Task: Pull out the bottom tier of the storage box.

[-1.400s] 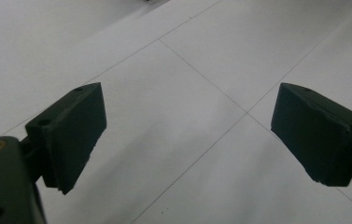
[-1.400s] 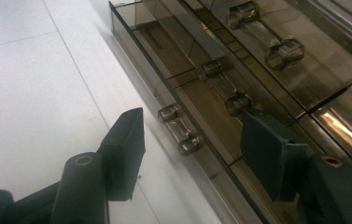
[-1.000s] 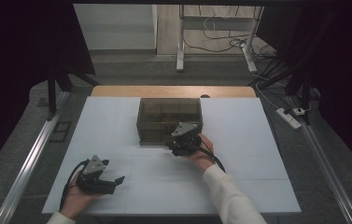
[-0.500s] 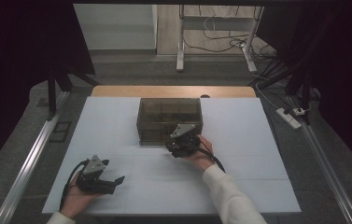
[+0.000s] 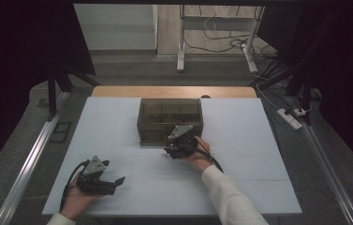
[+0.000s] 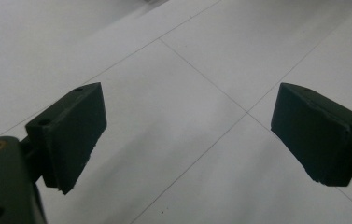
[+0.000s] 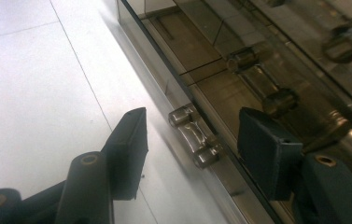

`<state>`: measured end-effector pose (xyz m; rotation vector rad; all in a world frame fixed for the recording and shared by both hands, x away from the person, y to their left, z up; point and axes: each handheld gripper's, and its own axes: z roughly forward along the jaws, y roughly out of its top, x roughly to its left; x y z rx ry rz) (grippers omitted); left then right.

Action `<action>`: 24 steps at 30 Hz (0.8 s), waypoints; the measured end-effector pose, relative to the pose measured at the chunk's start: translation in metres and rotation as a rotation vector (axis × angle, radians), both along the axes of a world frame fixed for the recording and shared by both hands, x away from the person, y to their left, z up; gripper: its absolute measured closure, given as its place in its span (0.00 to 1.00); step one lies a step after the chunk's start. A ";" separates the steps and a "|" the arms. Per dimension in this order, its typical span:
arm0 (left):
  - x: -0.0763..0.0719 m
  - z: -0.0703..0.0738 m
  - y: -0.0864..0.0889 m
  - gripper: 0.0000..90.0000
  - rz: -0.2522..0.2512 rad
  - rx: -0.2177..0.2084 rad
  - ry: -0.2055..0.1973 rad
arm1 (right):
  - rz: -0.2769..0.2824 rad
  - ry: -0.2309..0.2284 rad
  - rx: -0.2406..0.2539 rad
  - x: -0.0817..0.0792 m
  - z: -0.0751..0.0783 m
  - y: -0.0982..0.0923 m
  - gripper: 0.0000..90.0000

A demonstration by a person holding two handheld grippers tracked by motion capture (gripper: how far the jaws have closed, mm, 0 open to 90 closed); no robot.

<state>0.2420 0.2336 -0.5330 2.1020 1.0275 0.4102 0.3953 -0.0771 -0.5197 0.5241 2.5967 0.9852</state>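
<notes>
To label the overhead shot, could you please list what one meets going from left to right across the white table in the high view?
Left claw resting in the person's hand → smoky clear box → right claw at the box's near wall → bare white table.

The tinted clear plastic box (image 7: pixel 276 56) runs off the right gripper view's top and right edges; small things inside it, beyond its metal latch (image 7: pixel 195 135), are blurred.

A white bench (image 5: pixel 118 122) is carrying everything, thin seam lines running across it. Beyond, a power strip (image 5: pixel 290 117) is lying on grey floor (image 5: pixel 132 70), cables (image 5: pixel 221 40) trailing near desk legs (image 5: pixel 181 42).
</notes>
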 end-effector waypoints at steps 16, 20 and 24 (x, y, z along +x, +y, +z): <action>0.000 0.000 0.001 0.11 0.000 0.001 0.001 | 0.016 -0.006 -0.043 0.001 -0.005 0.001 0.60; 0.000 0.000 0.001 0.12 0.000 0.003 0.000 | 0.016 -0.008 -0.055 0.000 -0.004 0.001 0.60; 0.000 0.000 0.001 0.12 0.000 0.004 0.001 | 0.020 -0.007 -0.055 0.000 -0.004 0.001 0.60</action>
